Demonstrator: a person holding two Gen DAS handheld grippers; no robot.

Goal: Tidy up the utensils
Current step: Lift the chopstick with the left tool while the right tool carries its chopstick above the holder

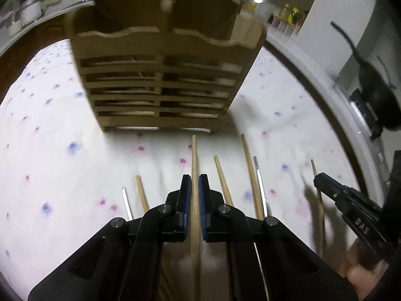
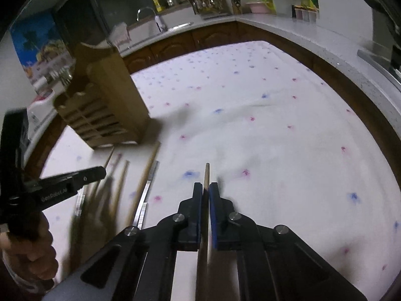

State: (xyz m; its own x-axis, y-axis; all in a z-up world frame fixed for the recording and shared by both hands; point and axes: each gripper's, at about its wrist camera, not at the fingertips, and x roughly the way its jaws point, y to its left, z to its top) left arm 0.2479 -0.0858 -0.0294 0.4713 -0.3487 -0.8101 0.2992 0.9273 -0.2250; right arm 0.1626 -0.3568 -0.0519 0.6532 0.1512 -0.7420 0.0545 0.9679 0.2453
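Observation:
My left gripper is shut on a long wooden utensil handle that points toward the slatted wooden utensil holder standing ahead on the cloth. My right gripper is shut on a thin wooden stick, over the cloth to the right of the others; it also shows in the left wrist view. Several wooden sticks and metal utensil handles lie side by side on the cloth between the grippers. The holder stands at the left in the right wrist view.
A white tablecloth with blue and pink spots covers the table. A kitchen counter with a sink, bottles and cups runs behind and to the right. The other hand-held gripper is at the left.

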